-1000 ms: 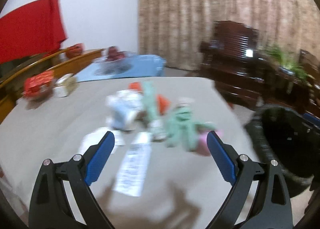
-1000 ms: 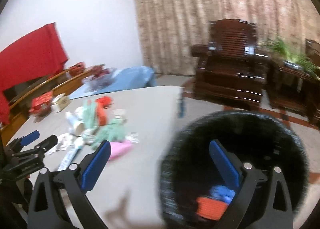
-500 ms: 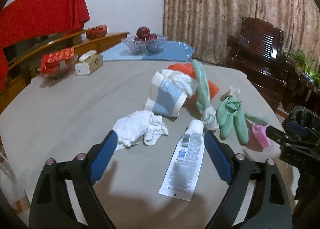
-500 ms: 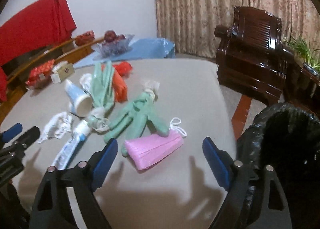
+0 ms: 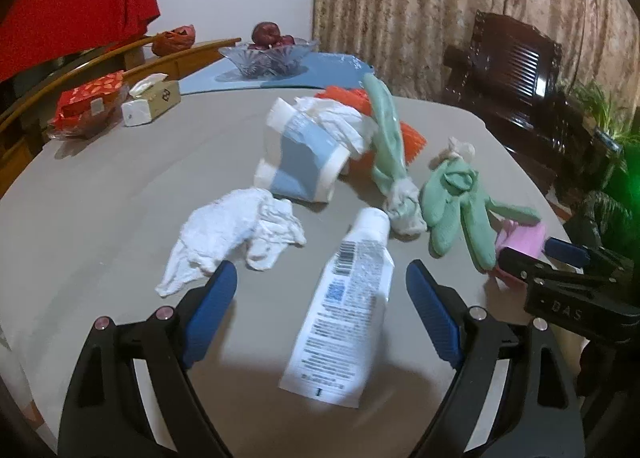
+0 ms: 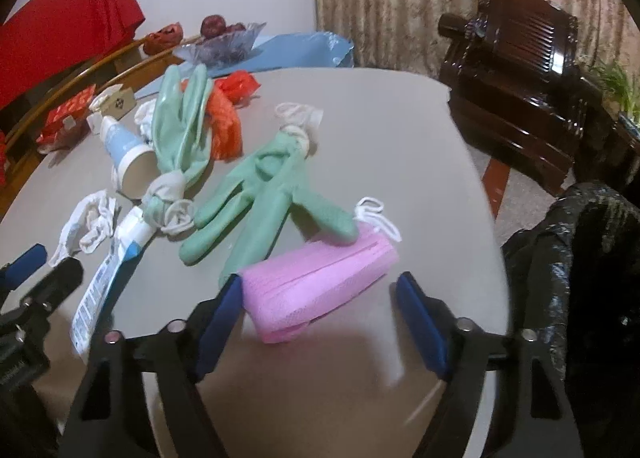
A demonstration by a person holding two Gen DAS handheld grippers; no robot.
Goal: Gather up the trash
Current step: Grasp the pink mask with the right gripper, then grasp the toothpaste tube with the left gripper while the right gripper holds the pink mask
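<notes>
Trash lies on a grey table (image 5: pixel 100 186). My left gripper (image 5: pixel 322 298) is open, its fingers on either side of a white squeezed tube (image 5: pixel 344 322); a crumpled white tissue (image 5: pixel 236 230) lies by the left finger. Beyond are a blue-and-white paper cup (image 5: pixel 300 166), green gloves (image 5: pixel 456 206) and orange plastic (image 5: pixel 412 138). My right gripper (image 6: pixel 320 306) is open around the near end of a pink face mask (image 6: pixel 320 282). The green gloves (image 6: pixel 264 198) lie just beyond it. The right gripper also shows in the left wrist view (image 5: pixel 560 258).
A black-lined trash bin (image 6: pixel 580 258) stands off the table's right edge. A glass fruit bowl (image 5: pixel 268 54), a tissue box (image 5: pixel 152 102) and a red packet (image 5: pixel 88 102) sit at the far left. A dark wooden chair (image 6: pixel 516 58) stands behind.
Both grippers have moved forward and lower to the table. The left one now straddles the tube; the right one has swung from the bin to the pink mask.
</notes>
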